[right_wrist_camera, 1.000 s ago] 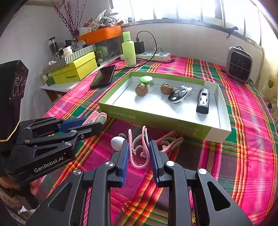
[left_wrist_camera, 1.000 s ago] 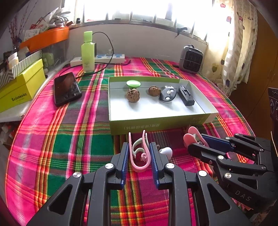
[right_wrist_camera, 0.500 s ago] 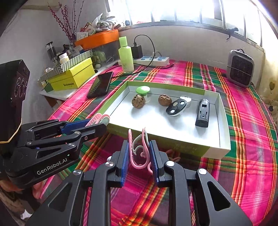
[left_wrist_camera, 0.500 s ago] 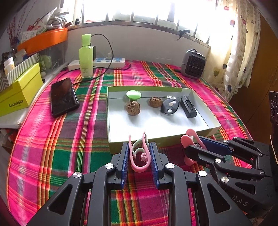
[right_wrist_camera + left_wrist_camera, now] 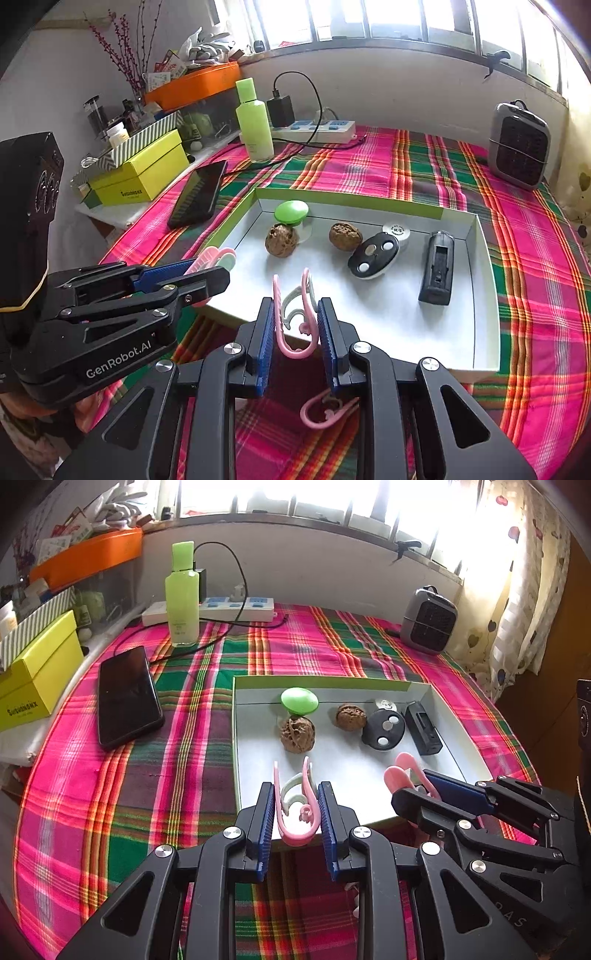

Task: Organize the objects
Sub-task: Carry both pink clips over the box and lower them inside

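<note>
Each of your grippers pinches a pink, U-shaped clip with a white inner spring: the left gripper (image 5: 296, 814) holds one pink clip (image 5: 295, 805), the right gripper (image 5: 295, 328) another clip (image 5: 295, 314). Both point downward over the near edge of the white tray (image 5: 480, 258).

Daylight from the blown-out window (image 5: 332, 498) backlights a sharp scene; fisheye edges curve dark.

Both grippers have carried their pink clips forward from above the plaid cloth. The left gripper (image 5: 295, 805) and right gripper (image 5: 295, 321) now hang over the near edge of the green-sided tray (image 5: 332, 681), whose contents look closer
</note>
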{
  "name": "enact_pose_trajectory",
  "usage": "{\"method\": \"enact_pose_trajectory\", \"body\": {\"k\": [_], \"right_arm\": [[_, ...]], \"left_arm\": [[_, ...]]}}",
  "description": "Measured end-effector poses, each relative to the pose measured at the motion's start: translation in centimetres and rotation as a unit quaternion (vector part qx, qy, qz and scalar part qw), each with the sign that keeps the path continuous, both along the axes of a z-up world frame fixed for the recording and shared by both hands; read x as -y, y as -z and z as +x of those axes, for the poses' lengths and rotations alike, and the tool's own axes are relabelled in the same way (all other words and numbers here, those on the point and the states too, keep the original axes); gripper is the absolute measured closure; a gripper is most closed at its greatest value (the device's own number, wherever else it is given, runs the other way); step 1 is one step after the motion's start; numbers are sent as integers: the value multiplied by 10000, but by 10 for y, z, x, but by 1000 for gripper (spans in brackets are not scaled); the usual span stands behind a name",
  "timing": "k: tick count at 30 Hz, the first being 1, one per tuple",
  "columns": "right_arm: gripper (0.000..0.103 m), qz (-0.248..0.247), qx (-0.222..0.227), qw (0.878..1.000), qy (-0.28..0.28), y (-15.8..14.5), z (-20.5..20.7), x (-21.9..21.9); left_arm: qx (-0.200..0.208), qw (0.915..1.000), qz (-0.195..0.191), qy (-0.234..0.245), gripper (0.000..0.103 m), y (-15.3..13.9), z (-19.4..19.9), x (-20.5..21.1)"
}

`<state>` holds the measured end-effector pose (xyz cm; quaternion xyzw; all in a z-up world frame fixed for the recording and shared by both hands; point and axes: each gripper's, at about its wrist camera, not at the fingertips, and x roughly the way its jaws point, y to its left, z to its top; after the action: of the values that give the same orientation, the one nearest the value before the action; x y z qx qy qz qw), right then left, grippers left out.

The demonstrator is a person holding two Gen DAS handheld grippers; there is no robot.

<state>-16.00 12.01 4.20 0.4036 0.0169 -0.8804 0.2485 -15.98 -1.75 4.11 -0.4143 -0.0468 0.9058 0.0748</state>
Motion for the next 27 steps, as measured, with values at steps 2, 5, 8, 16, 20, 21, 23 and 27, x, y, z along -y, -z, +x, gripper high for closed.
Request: {"method": "enact_pose_trajectory", "body": {"k": [2, 5, 8, 16, 20, 21, 23, 27], "right_arm": [[78, 17, 34, 10000, 10, 2, -6, 1], [78, 23, 80, 10000, 32, 5, -13, 2], [78, 21, 151, 9999, 36, 9, -20, 2], [79, 24, 203, 9998, 8, 13, -31, 5], [79, 37, 234, 9997, -5, 14, -36, 8], [79, 43, 235, 9997, -15, 14, -37, 9], [79, 65, 234, 9997, -33, 15, -38, 11], [79, 106, 275, 9995, -67, 18, -42, 15]], "left_arm": [[31, 10000, -26, -10, 81, 2, -6, 0], [69, 10000, -46, -34, 81, 5, -14, 1], [84, 9999, -84, -25, 81, 6, -21, 1], [223, 9997, -89, -15, 83, 17, -32, 1], [210, 9997, -90, -29, 83, 17, -31, 0], [199, 9998, -94, -24, 83, 16, -31, 0], [207, 9998, -70, -28, 83, 16, -31, 0], [205, 9998, 3, -52, 83, 14, -30, 1]]}}
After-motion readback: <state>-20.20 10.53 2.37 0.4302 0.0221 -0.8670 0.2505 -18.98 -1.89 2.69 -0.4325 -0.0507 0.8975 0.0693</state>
